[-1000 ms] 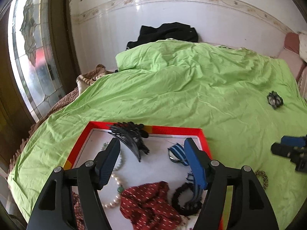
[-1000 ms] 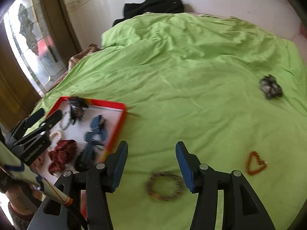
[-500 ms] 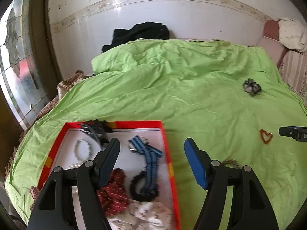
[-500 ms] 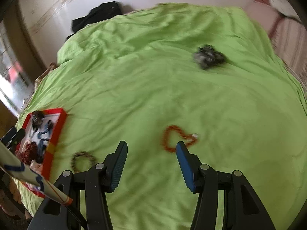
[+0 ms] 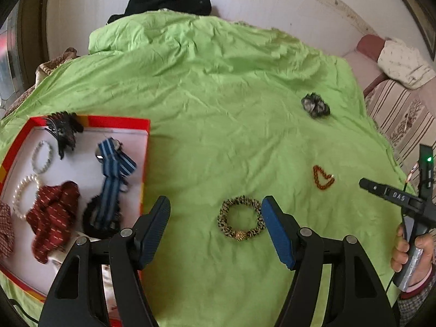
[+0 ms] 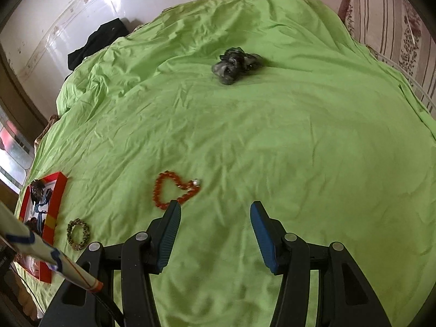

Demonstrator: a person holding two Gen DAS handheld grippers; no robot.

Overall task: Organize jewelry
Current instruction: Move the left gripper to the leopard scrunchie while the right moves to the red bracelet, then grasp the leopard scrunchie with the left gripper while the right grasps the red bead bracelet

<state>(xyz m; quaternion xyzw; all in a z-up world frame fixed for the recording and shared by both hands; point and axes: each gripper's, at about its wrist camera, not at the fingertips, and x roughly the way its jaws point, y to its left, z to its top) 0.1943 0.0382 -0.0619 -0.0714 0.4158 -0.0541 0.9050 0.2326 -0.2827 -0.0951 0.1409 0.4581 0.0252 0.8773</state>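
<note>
My left gripper [image 5: 215,207] is open over the green sheet, with a leopard-print bracelet [image 5: 241,222] lying just inside its right finger [image 5: 275,231], not gripped. A red-rimmed tray [image 5: 120,121] at the left holds pearl bracelets, a black hair claw, a blue striped band and a red patterned scrunchie. An orange bead bracelet [image 5: 323,178] and a grey scrunchie [image 5: 315,105] lie further right. My right gripper [image 6: 215,208] is open and empty, the orange bead bracelet [image 6: 174,190] just ahead of its left finger. The leopard-print bracelet [image 6: 78,233] and the tray [image 6: 58,193] sit far left; the grey scrunchie [image 6: 235,65] is ahead.
A wide green sheet [image 6: 272,136] covers the bed. Black clothing [image 5: 169,2] lies at the far edge by the wall. A striped sofa with a floral cloth [image 5: 403,62] stands at the right. A hand [image 5: 411,248] holding the other gripper shows at the right edge.
My left gripper has swung right from over the tray to the leopard-print bracelet. My right gripper has swept right from that bracelet to the orange bead bracelet. Both kept their jaws apart.
</note>
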